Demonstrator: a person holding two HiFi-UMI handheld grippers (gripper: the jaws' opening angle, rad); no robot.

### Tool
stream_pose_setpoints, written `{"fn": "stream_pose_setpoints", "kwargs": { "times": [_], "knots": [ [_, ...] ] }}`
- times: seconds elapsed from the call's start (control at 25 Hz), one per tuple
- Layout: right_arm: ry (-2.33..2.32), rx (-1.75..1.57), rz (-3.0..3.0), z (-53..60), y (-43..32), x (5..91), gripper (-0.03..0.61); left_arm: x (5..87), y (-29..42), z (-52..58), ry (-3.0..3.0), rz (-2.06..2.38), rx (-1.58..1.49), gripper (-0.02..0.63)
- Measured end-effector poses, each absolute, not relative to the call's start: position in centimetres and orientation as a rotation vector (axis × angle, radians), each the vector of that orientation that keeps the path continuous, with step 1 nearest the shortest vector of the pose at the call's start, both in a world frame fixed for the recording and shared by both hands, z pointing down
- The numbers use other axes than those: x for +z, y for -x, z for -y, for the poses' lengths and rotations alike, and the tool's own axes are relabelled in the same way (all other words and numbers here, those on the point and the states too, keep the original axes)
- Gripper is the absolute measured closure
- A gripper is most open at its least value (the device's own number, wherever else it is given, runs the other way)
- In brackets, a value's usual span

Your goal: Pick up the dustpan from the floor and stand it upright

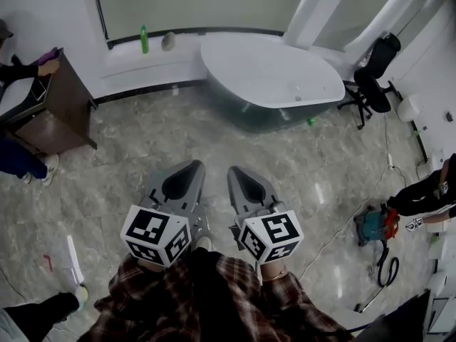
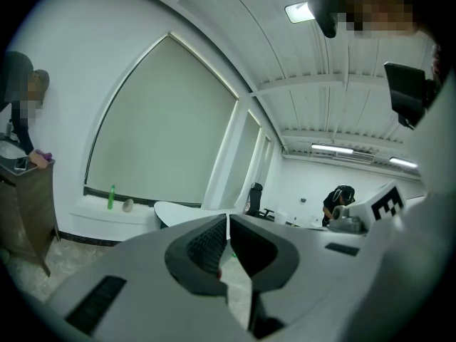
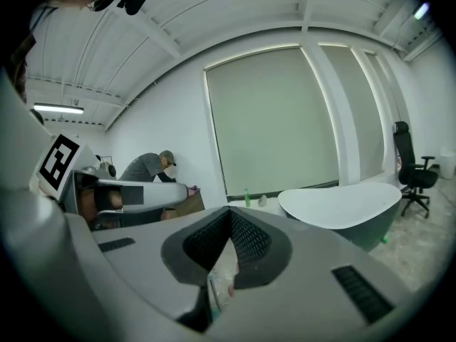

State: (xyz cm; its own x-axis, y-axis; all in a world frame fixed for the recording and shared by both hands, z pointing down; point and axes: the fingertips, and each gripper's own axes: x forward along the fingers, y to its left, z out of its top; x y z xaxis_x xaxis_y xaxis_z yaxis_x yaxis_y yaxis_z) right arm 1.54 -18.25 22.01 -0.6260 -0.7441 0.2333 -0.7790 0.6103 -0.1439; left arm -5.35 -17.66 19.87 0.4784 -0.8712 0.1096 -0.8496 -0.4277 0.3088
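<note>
Left hand-held gripper [image 1: 189,169] and right hand-held gripper [image 1: 236,173] both shut, empty. Dustpan not clearly in view; presumably light, stiff plastic, so grip by handle.

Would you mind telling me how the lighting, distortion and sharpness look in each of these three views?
Head view: even light, sharp, with pale sheen on the floor and edges bowed. Left gripper view: strong fisheye, black corners, ceiling lamp blown out, left claw slightly soft. Right gripper view: same fisheye curving the window; right claw looms large.
</note>
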Motion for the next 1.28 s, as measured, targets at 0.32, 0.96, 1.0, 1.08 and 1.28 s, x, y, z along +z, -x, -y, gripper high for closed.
{"fn": "stream_pose_setpoints", "kwargs": {
  "times": [0.32,0.96,1.0,1.08,1.28],
  "knots": [
    [-1.264,0.301,2.683,18.1,-0.7,21.2,0.569,20.4,5.3,17.9,-2.422,1.444,-0.044,0.592],
    [-1.166,0.325,2.720,18.3,2.1,20.7,0.569,20.9,6.6,18.2,-2.400,1.458,-0.045,0.592],
    [-1.166,0.323,2.719,18.3,2.2,20.8,0.569,21.0,6.7,18.2,-2.401,1.455,-0.043,0.592],
    [-1.168,0.319,2.715,18.3,2.3,20.9,0.569,21.2,6.7,18.2,-2.404,1.449,-0.040,0.592],
    [-1.168,0.328,2.715,18.6,1.9,20.9,0.569,21.2,6.1,18.6,-2.399,1.445,-0.037,0.592]
  ]
}}
